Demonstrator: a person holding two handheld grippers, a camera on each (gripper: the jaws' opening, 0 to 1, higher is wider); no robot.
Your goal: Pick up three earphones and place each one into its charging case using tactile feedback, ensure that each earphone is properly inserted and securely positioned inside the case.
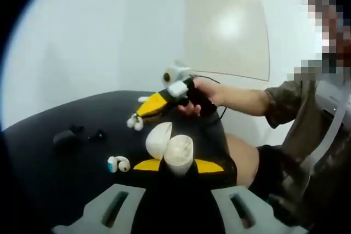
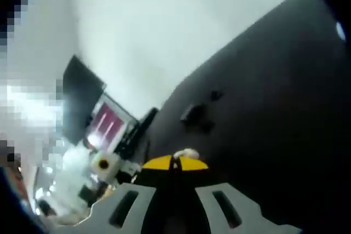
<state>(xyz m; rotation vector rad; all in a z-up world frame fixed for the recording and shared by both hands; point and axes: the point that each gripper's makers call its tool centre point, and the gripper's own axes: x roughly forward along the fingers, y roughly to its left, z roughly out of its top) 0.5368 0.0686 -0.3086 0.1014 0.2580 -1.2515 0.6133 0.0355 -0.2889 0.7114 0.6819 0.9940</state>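
- Here the left gripper [image 1: 179, 166] clamps the open white oval charging case [image 1: 170, 145] — steadied for insertion.
- The right gripper [image 2: 176, 164] pinches a small white earphone [image 2: 186, 153], apparently bound for it.

no text, label, brand or number is legible on anything.

We cannot make out the two dark shapes [image 2: 198, 114] on the blurred black table [image 2: 285, 108]; our monitor [image 2: 107, 123] is half hidden.

Both views low over the same black table [image 1: 49, 152]; opposed directions
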